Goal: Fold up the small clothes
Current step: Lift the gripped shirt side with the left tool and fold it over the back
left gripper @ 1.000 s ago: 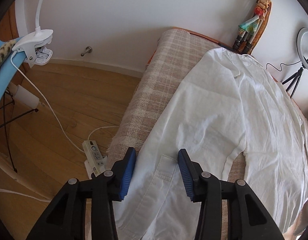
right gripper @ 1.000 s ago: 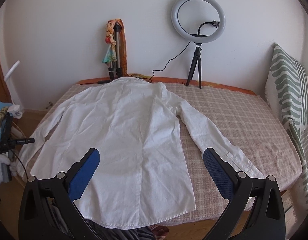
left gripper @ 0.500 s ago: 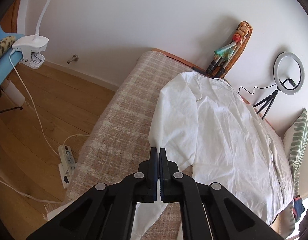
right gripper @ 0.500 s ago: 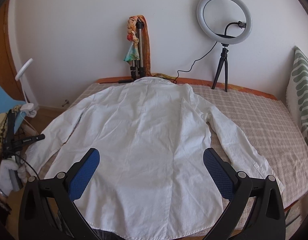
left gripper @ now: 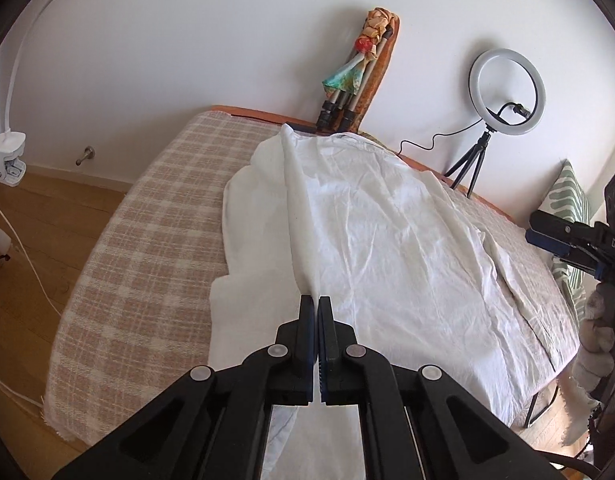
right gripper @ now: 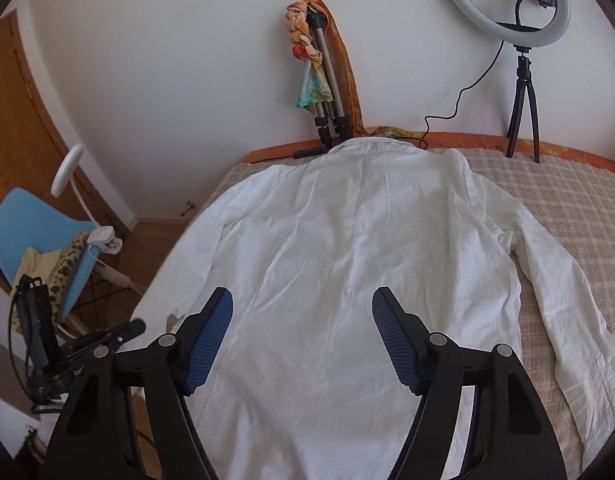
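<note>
Left wrist view: the left gripper [left gripper: 317, 312], jaws pressed together on a fold of the white shirt [left gripper: 387, 240], lifts its sleeve into a ridge over the garment, which lies on the checked bed [left gripper: 147, 220]. Right wrist view: the right gripper [right gripper: 303, 320], jaws spread apart and empty, hovers above the shirt's lower back [right gripper: 347, 260]; a ring light [right gripper: 503, 0] stands by the wall.

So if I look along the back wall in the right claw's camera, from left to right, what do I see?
Blue chair → white clip lamp → doll on a tripod → ring light.
</note>
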Demonstrator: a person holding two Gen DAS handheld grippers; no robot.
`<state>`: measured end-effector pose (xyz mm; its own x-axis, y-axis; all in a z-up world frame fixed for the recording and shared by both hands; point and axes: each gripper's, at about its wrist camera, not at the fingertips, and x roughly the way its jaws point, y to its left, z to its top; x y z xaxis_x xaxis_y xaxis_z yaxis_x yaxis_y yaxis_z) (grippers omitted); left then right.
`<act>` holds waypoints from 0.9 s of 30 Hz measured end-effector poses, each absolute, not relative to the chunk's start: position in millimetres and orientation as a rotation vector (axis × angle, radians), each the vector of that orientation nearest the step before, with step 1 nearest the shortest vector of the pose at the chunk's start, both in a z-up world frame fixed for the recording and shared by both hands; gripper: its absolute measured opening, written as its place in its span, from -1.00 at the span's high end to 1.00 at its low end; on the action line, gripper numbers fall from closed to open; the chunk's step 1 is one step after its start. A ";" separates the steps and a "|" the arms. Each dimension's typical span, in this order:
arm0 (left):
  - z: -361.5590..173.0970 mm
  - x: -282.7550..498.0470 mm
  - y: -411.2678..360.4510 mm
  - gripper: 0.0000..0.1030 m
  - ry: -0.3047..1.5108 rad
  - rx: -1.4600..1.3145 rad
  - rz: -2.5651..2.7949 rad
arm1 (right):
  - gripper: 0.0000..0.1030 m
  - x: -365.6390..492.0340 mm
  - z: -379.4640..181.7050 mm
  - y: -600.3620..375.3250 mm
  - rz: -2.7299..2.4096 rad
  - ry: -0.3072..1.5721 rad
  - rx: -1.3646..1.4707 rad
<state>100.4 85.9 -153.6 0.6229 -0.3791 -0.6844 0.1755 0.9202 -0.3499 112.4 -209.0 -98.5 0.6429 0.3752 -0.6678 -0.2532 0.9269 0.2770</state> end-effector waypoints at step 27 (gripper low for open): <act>-194.6 16.2 139.0 0.39 0.963 -0.338 -0.167 | 0.20 168.9 -191.5 -90.7 0.626 1.133 0.093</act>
